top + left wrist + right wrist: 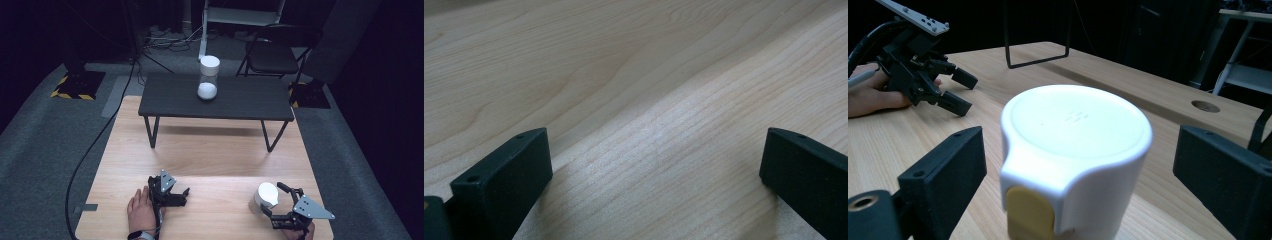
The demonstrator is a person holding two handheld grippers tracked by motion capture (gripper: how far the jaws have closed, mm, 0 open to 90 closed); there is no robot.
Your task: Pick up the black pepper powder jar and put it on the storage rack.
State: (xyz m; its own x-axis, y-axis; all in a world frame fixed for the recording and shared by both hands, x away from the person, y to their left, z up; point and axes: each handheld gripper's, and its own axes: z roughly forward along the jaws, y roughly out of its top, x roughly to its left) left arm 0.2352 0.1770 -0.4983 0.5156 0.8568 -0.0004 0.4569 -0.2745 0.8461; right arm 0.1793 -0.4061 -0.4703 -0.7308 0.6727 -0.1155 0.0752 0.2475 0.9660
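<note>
A container with a white lid [1075,130] and a yellow tab on its side stands on the wooden table [210,150] at the near right [265,196]. My right gripper [272,198] reaches around it from the right. In the right gripper view the gripper [1080,150] has one jaw on each side of the lid, with a gap at both, so it is open. My left gripper [186,196] rests on the table at the near left, open, with bare wood between its jaws [654,160]. A second white-lidded container [208,77] stands on the far black table.
A low black table [240,100] on thin metal legs stands across the far half of the wooden table. Behind it are a folding chair [275,55] and cables on the floor. The left gripper [960,90] and its hand lie beyond the near container.
</note>
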